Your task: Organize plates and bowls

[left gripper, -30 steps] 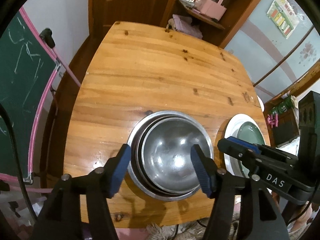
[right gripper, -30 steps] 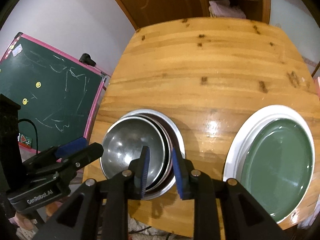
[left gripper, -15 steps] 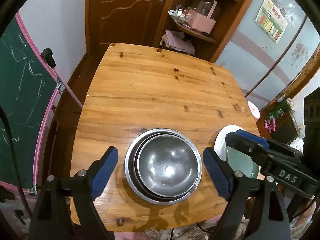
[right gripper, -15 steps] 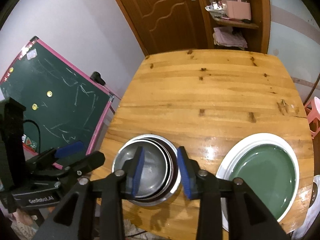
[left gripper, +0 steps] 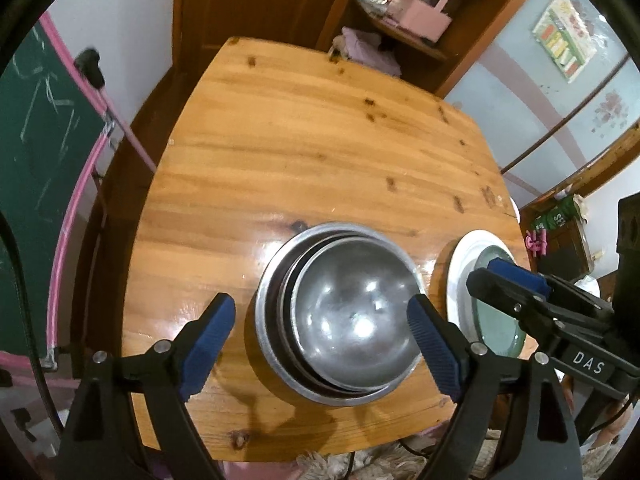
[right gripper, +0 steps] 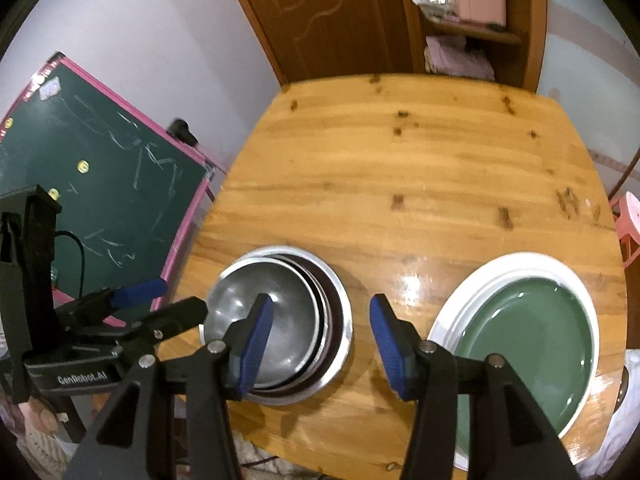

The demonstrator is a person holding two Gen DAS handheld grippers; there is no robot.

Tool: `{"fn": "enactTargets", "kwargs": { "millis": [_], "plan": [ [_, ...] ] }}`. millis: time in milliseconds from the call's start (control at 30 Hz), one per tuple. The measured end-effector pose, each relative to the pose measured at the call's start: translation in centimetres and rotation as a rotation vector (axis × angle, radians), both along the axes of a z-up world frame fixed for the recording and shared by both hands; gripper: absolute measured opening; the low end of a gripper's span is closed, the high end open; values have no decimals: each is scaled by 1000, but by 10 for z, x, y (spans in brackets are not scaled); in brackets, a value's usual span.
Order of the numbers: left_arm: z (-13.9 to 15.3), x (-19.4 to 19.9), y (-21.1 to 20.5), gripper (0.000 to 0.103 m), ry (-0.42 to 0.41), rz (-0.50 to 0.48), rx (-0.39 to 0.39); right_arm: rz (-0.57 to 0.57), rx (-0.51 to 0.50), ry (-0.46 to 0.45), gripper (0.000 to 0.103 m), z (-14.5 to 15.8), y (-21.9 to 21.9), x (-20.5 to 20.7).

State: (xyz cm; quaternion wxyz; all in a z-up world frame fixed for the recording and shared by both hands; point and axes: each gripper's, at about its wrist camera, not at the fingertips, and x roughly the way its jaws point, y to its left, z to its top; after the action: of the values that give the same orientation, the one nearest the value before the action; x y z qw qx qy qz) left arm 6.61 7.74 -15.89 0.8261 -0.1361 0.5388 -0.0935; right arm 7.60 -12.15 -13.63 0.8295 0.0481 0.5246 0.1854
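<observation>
Three bowls (left gripper: pixel 352 320) nested upright, mouths up.

L: left gripper (left gripper: pixel 320 342) angled steeply down, jaws spread wide, nothing between pads | R: right gripper (right gripper: pixel 322 346) angled steeply down, jaws part-spread and have just been opening, pads grip nothing

Left gripper (left gripper: pixel 320 344) spread wide above nested steel bowls (left gripper: pixel 344 316).

Green chalkboard (right gripper: pixel 104 184) stands beside the wooden table (right gripper: pixel 420 184).
</observation>
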Motion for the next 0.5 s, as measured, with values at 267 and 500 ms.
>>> {"fn": "enactTargets", "kwargs": {
  "millis": [267, 500],
  "plan": [
    [-38, 10, 8, 87, 93, 16, -40, -9, 16, 162, 50, -43, -3, 12],
    [-53, 11, 11, 87, 136, 8, -80, -2, 49, 241, 50, -61, -4, 17]
  ]
}}
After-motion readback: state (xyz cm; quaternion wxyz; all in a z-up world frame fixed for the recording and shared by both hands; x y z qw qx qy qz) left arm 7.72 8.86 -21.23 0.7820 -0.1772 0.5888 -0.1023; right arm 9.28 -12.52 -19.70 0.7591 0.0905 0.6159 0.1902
